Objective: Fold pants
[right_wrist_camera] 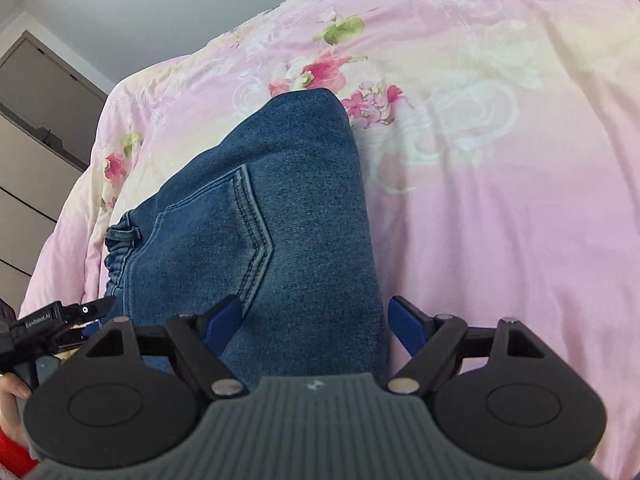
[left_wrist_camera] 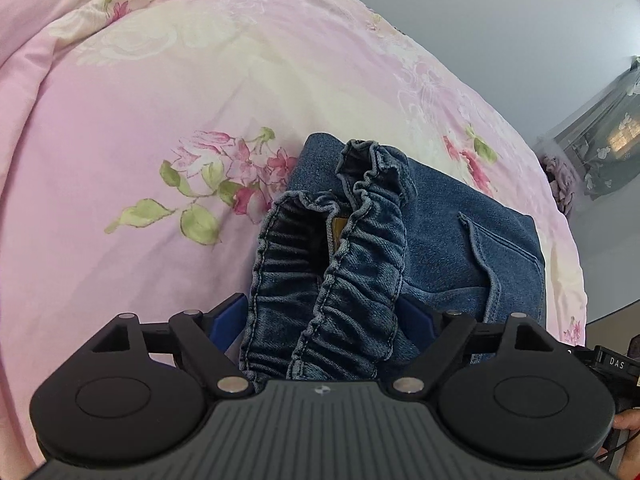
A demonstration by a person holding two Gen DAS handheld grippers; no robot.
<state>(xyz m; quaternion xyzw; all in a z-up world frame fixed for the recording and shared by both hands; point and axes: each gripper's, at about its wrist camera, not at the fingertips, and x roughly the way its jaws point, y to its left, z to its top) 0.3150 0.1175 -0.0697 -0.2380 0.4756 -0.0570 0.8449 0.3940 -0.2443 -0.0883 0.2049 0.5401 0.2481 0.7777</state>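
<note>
The left gripper [left_wrist_camera: 326, 316] stands spread wide, the gathered waistband [left_wrist_camera: 352, 276] of the denim pants [left_wrist_camera: 448, 240] bunched between its blue fingers [left_wrist_camera: 230, 314], nothing clamped. The right gripper [right_wrist_camera: 316, 322] is also open, its fingers astride the folded fabric near the back pocket [right_wrist_camera: 224, 232]. The pants lie folded on a pink floral bedspread [right_wrist_camera: 500, 200]. Beyond it, grey cabinet doors [right_wrist_camera: 36, 92] against the wall.
</note>
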